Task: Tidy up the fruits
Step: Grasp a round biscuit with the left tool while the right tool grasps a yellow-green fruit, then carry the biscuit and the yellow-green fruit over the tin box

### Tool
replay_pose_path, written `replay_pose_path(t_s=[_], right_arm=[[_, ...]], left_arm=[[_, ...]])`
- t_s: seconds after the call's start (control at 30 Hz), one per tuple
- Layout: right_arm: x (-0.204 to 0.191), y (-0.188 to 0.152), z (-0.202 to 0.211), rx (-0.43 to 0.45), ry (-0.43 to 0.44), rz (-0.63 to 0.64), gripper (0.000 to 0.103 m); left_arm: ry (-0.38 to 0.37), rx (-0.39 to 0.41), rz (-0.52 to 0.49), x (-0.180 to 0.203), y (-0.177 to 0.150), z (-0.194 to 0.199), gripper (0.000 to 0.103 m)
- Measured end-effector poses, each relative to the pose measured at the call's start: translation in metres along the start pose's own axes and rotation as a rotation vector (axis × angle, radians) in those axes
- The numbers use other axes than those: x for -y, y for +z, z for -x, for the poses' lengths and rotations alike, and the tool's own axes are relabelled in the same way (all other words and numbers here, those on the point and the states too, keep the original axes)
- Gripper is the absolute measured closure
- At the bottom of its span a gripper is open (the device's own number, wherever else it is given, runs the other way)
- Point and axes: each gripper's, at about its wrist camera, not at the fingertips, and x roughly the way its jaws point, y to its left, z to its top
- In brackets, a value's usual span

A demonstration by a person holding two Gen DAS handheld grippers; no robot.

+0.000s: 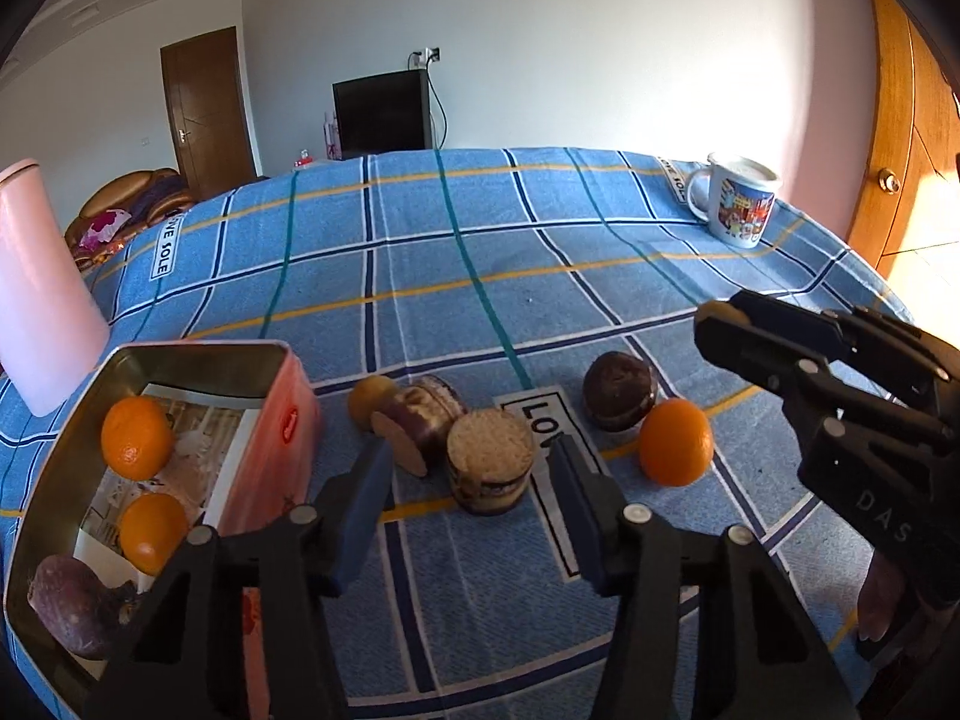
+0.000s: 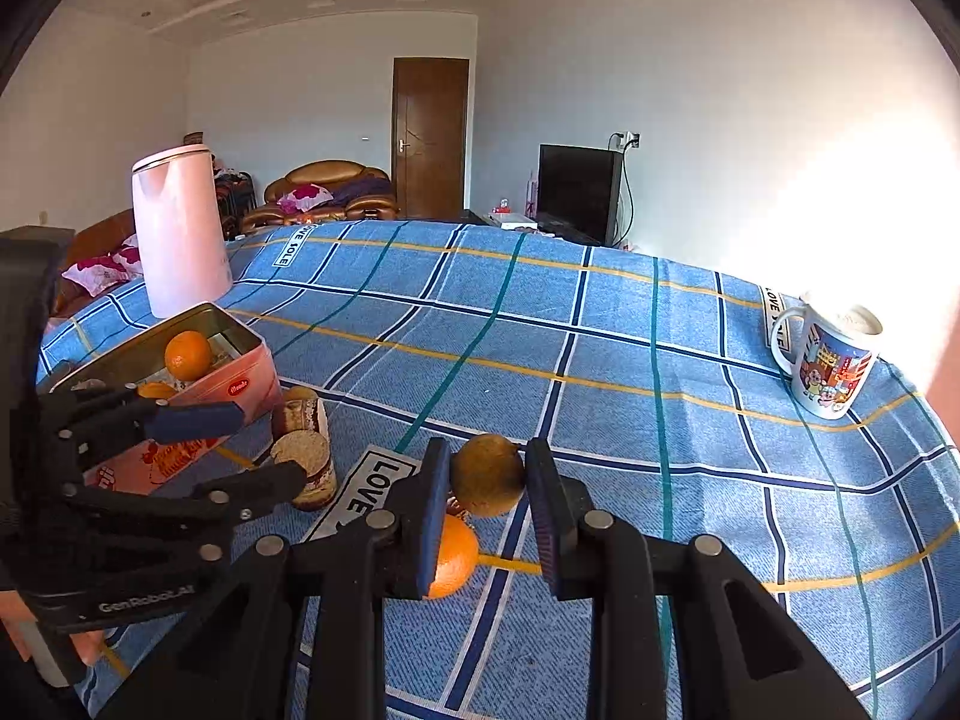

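A blue plaid cloth (image 1: 480, 252) printed with "LOVE SOLE" labels covers the table. A cartoon-printed white mug (image 1: 741, 201) stands near its far right edge, and a pale pink kettle (image 2: 177, 228) stands at the far left. Beyond the table are a dark television (image 2: 579, 192), a brown door (image 2: 429, 138) and a brown sofa (image 2: 327, 192).

Two wrist fisheyes, low over table (image 1: 600, 252), sharing tin (image 2: 240, 384)
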Motion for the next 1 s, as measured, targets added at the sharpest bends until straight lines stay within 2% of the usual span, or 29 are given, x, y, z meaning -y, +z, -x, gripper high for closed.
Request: replay_pose_path(t_s=[0.23, 0.3, 0.33, 0.37, 0.4, 0.53, 1.0], right_arm=[[0.006, -0.001, 0.0, 0.016, 0.026, -0.032, 0.075], [0.006, -0.001, -0.001, 0.01, 0.028, -0.032, 0.075], [0.006, -0.001, -0.001, 0.01, 0.031, -0.033, 0.075], [0.006, -0.001, -0.001, 0.01, 0.032, -0.036, 0.075], [0.007, -0.001, -0.001, 0.011, 0.033, -0.039, 0.075], [0.008, -0.002, 0.001, 0.021, 0.035, -0.043, 0.075], [0.005, -0.002, 0.016, 0.1, 0.064, -0.027, 0.075]], left_arm=[[0.01, -0.057, 0.005, 0.009, 0.007, -0.018, 0.049], [0.014, -0.082, -0.002, 0.012, 0.01, -0.026, 0.055], [0.002, -0.106, 0.005, 0.012, 0.011, -0.032, 0.064], [-0.007, -0.124, 0.015, 0.01, 0.011, -0.035, 0.067], [-0.015, -0.124, 0.024, 0.008, 0.011, -0.035, 0.067], [-0.042, -0.086, 0.034, 0.006, 0.008, -0.024, 0.068], [-0.02, 0.112, 0.009, 0.009, 0.008, 0.013, 0.068]])
